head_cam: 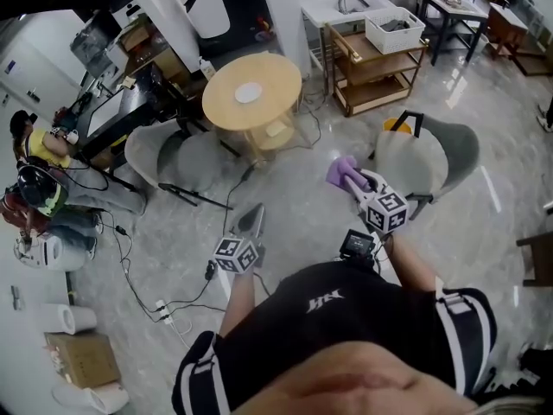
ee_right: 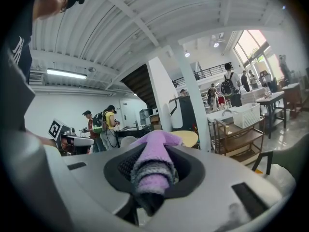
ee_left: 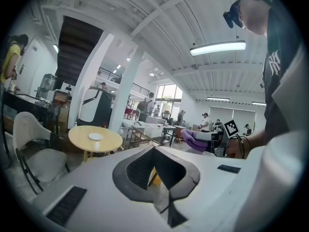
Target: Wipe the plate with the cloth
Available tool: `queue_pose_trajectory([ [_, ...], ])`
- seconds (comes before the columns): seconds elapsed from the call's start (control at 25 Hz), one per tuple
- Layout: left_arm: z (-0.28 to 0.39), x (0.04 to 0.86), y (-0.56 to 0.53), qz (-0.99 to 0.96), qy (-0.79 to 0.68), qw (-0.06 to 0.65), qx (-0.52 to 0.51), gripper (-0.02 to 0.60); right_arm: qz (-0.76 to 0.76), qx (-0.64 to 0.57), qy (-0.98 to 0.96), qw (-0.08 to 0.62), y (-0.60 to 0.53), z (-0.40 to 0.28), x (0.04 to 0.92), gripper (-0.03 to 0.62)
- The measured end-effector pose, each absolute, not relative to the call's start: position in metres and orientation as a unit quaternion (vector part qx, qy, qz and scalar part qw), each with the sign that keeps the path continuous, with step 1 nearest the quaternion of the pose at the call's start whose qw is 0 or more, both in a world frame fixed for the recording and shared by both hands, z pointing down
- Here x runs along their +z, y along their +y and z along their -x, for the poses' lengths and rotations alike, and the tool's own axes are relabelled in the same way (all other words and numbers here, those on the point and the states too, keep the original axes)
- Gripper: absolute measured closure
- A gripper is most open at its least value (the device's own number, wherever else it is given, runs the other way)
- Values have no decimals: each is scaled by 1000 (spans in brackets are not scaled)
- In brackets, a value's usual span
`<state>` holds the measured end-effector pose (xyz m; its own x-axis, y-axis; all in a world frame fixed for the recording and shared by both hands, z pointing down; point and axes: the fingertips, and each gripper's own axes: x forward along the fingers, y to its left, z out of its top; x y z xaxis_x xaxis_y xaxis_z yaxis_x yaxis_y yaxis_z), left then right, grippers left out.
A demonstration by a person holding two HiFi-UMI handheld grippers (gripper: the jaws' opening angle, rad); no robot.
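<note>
While the right gripper (head_cam: 350, 179) pinched the purple cloth (head_cam: 338, 171) mid-frame, the left gripper (head_cam: 254, 216) was closed on nothing.

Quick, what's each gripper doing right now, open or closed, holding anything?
Left gripper: closed, tips together, nothing between them.
Right gripper: closed on the purple cloth.

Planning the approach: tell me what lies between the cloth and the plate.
In the head view, only floor crossed by a cable, then tabletop, separates cloth from plate.
</note>
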<state>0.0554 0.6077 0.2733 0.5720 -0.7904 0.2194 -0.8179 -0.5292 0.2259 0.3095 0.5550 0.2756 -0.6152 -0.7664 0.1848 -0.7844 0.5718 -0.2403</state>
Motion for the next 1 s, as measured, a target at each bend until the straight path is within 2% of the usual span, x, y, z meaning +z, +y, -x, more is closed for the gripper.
queue_pose_trajectory([
  [0.56, -80, 274, 603, -869, -470, 150, 46, 569, -425, 146, -893, 30, 548, -329, 285, 494],
  [1.0, -90, 294, 604, -857, -482, 175, 49, 569, -398, 158, -902, 55, 540, -325, 311, 494],
])
